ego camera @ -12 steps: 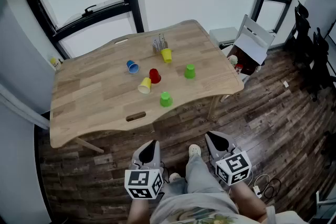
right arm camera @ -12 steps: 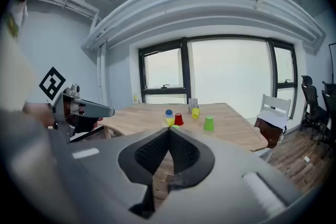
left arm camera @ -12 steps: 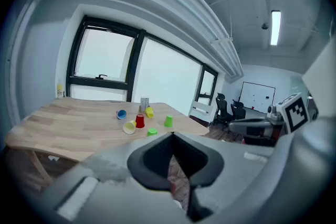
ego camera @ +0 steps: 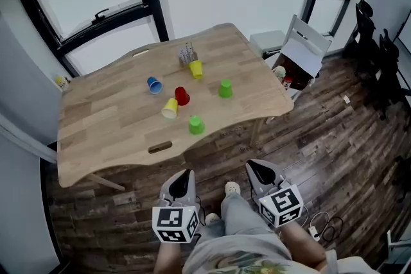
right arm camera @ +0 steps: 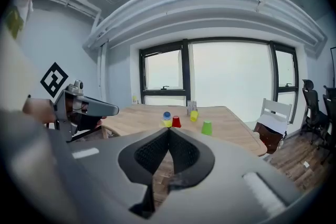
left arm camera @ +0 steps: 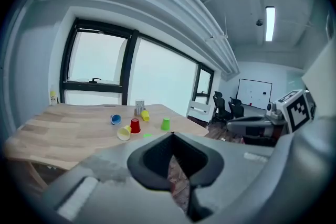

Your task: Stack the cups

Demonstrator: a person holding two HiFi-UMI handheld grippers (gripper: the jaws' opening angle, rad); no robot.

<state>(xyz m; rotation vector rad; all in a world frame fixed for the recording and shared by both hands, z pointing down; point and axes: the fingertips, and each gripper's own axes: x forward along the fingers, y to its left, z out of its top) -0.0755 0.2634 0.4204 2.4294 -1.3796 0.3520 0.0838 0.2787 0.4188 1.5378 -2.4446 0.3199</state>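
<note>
Plainly nothing is in hand yet: the left gripper [ego camera: 185, 175] and right gripper [ego camera: 252, 166] hang low in front of the person, well short of the table [ego camera: 96, 131], each with its jaws pressed together and empty. All six cups sit apart in a loose cluster at mid-table. The likeliest trouble is orientation. The blue cup [ego camera: 154, 85] and the near yellow cup [ego camera: 169, 108] lie on their sides, while the red cup [ego camera: 182, 96] and both green ones stand mouth down, so a cup carried over as it lies would not nest. A lying cup may also roll away at a jaw's first touch. The red cup and near yellow cup sit just beside each other, perhaps touching, so reaching for one could knock the other. The near green cup [ego camera: 196, 126] stands close to the table's near edge, and a clumsy nudge might send it to the floor. The far yellow cup [ego camera: 196, 69] sits against a small metal rack [ego camera: 187, 56], which could block one jaw.
</note>
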